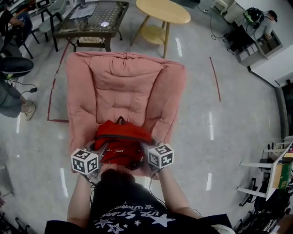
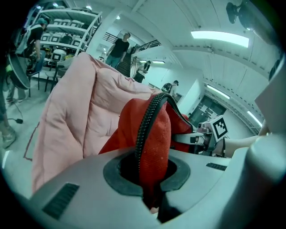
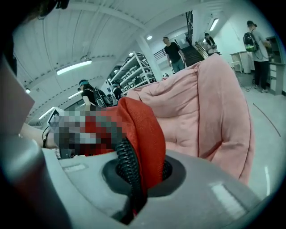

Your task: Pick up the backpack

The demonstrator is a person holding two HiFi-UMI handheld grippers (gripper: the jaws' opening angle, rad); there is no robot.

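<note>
pink padded chair (image 1: 126, 87) sits just beyond both claws. left gripper (image 2: 149, 188) and right gripper (image 3: 136, 188) each pinch the red backpack (image 1: 122, 137) hanging between them by its zippered edge. the lift seems in hand; next, raise both sides evenly, clear of the chair.

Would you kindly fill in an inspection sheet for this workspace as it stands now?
Surface: pink padded lounge cushion on a glossy grey floor.
Job's things: red fabric backpack with a black zip, at the cushion's near edge.
Clutter: nothing seen.
Grippers: left gripper and right gripper each shut on backpack fabric by the zip.
Cables: black cable on the floor, left.
Surroundings: round wooden table, dark glass-topped table, bystanders.
</note>
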